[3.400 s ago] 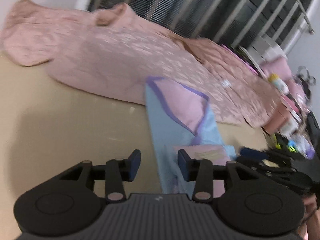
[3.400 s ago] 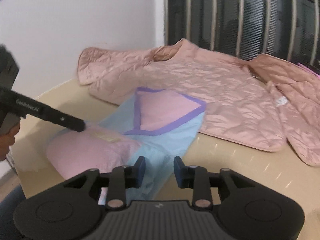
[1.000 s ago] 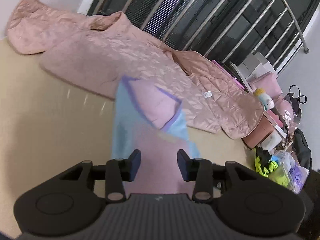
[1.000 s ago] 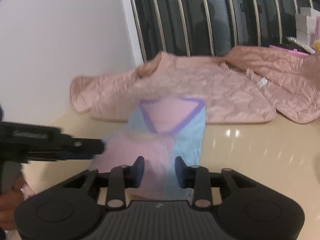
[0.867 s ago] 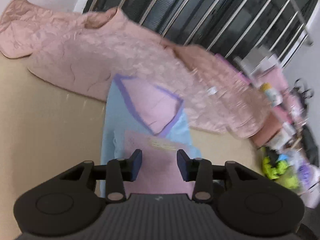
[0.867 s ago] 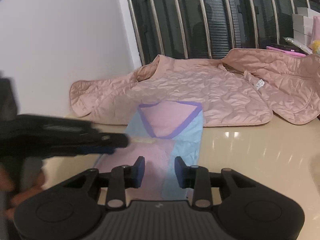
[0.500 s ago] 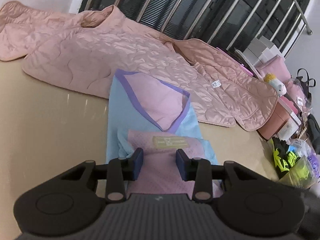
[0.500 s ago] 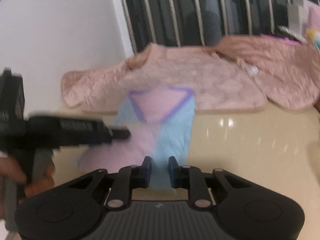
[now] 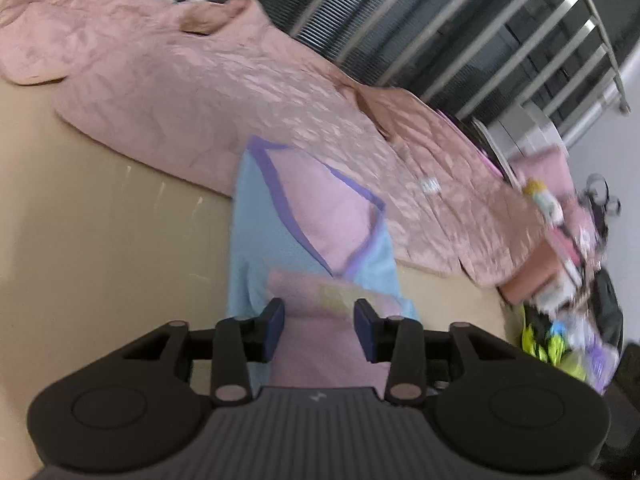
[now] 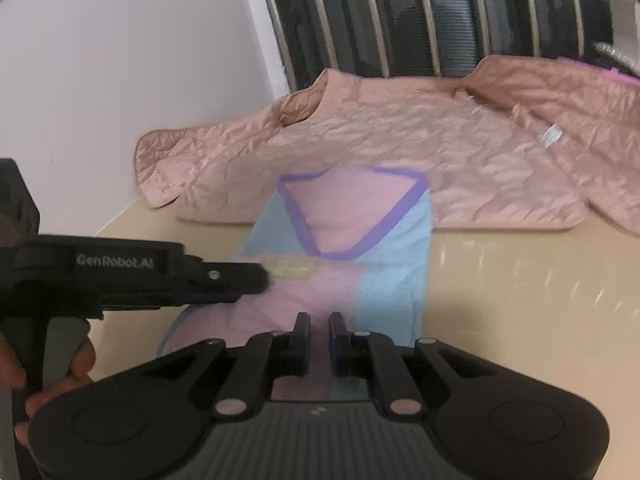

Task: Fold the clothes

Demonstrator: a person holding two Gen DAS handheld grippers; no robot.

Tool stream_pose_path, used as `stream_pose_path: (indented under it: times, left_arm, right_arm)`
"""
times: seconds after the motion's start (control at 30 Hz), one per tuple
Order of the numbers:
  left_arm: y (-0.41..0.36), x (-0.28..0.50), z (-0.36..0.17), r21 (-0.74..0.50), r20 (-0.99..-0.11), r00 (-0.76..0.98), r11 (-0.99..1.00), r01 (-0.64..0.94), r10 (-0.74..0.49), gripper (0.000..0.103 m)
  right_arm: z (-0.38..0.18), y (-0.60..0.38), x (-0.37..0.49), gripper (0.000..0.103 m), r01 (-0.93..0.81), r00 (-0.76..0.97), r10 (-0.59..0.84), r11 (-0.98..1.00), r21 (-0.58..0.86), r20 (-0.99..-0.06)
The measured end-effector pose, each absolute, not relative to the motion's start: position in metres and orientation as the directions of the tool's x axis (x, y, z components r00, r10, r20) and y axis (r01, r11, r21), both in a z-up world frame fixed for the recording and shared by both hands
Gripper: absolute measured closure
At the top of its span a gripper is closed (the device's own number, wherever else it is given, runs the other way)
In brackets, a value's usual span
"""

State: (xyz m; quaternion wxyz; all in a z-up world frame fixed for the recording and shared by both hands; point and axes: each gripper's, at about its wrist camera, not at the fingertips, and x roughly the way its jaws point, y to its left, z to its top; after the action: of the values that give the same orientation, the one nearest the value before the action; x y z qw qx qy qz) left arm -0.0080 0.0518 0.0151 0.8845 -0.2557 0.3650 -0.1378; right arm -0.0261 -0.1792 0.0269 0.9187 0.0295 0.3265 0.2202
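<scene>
A light blue and pink garment (image 9: 304,248) is lying on the beige table (image 9: 100,240), its far end touching the hem of a quilted pink jacket (image 9: 208,80) that is spreading across the back of the table in front of the window bars (image 10: 420,12). The near pink part is folded over the blue, with a yellowish label showing on top. The left gripper (image 9: 319,322) is hovering low over that pink fold with its jaws parted wide, grasping nothing. The right gripper (image 10: 319,334) is sitting at the near edge of the garment, its fingers drawn almost together with pink cloth between them; I cannot tell whether they are truly pinching it. A hand (image 10: 60,376) is gripping the left tool's handle.
</scene>
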Motion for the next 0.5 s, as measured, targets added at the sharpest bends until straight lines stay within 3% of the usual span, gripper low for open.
stream_pose_path:
  times: [0.27, 0.5]
  left_arm:
    - [0.076, 0.07, 0.036, -0.443, -0.618, 0.742, 0.895, -0.053, -0.261, 0.055]
    - [0.059, 0.136, 0.032, -0.299, -0.688, 0.705, 0.953, -0.058, -0.173, 0.056]
  right_arm:
    - [0.056, -0.195, 0.047, 0.078, -0.309, 0.76, 0.336, 0.94, 0.146, -0.555]
    - [0.042, -0.189, 0.139, 0.076, -0.246, 0.684, 0.271, 0.96, 0.137, -0.677]
